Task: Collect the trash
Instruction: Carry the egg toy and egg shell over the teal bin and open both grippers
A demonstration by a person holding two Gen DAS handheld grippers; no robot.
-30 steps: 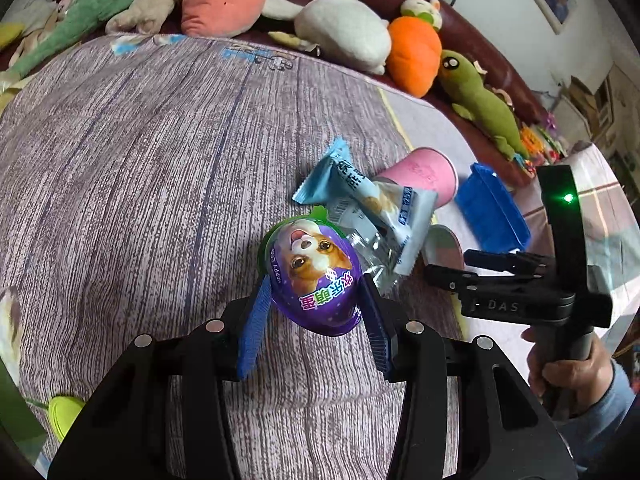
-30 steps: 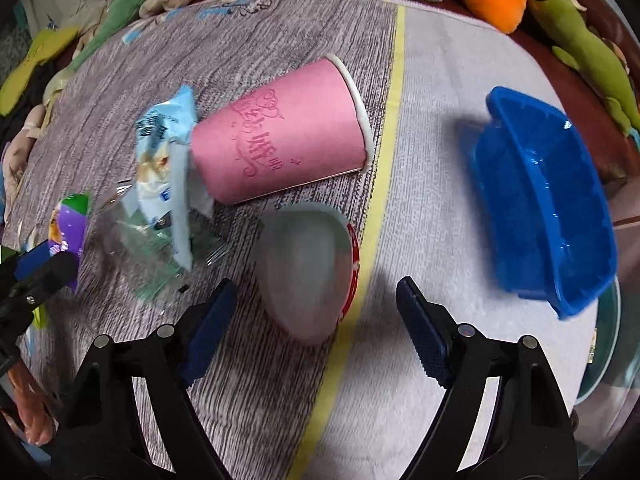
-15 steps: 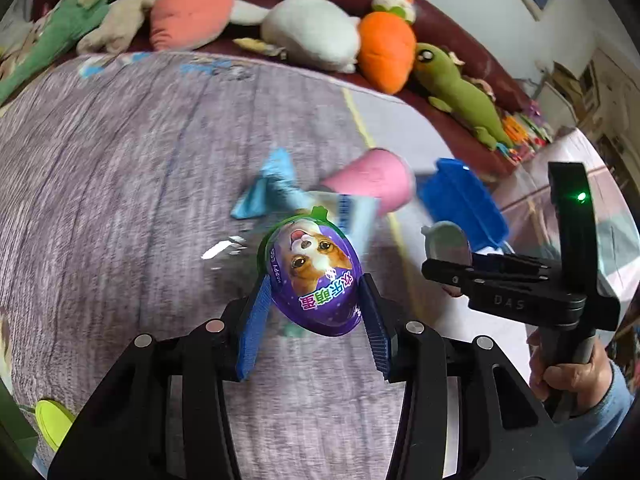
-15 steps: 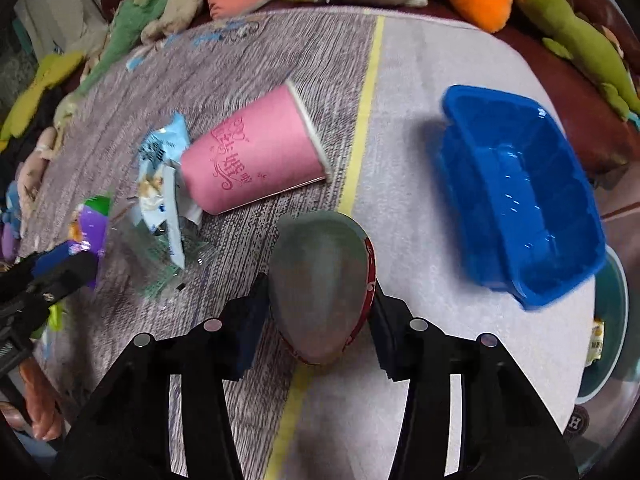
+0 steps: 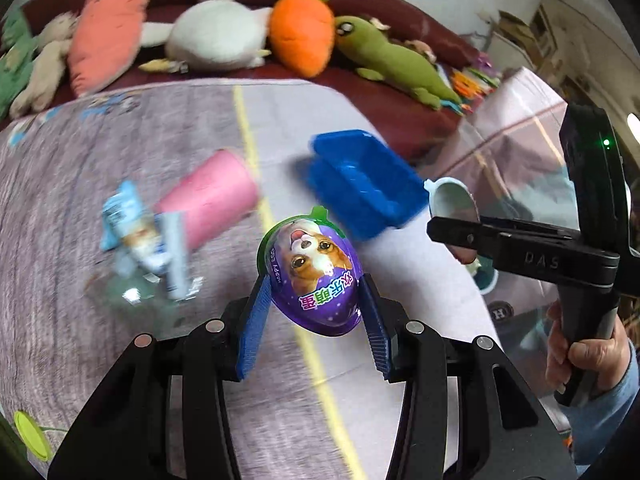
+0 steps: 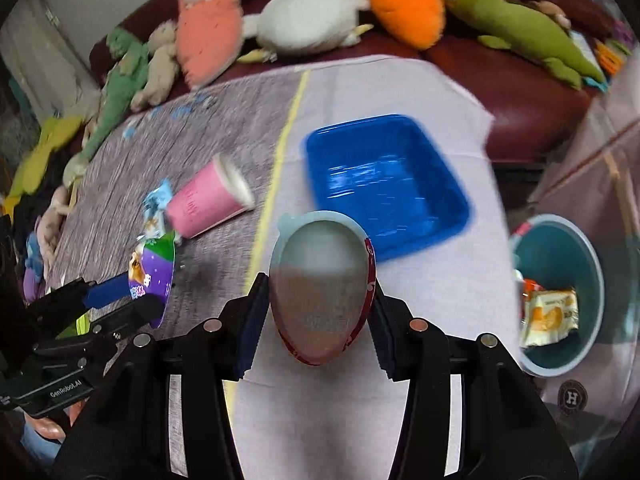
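We hold the left gripper [image 5: 316, 300] clamped on a purple egg-shaped toy package [image 5: 314, 272] printed with a puppy; its blue pads press on both flanks of the egg, which sits lifted clear of the table [image 5: 80, 208], its green tab pointing away from us. The right gripper [image 6: 316, 312] is likewise closed on something: a second egg-shaped half shell [image 6: 322, 288], pale grey on the face turned to us with a red rim, wedged between the two pads and held above the lighter part of the tablecloth. Beyond both sets of fingers lies a blue plastic bin [image 6: 384, 180], open side up, just past the yellow stripe [image 6: 280, 152] on the cloth. To its left a pink paper cup [image 6: 208, 204] lies on its side, touching a light blue snack wrapper [image 5: 128, 224] and some clear crumpled plastic [image 5: 136, 292]. Off the table's right edge, lower down, a teal round bucket [image 6: 592, 252] contains a yellow and white packet [image 6: 550, 316]. Plush toys [image 5: 300, 32] line the dark red sofa [image 6: 500, 72] behind the table. A hand [image 5: 588, 356] grips the right tool's handle.
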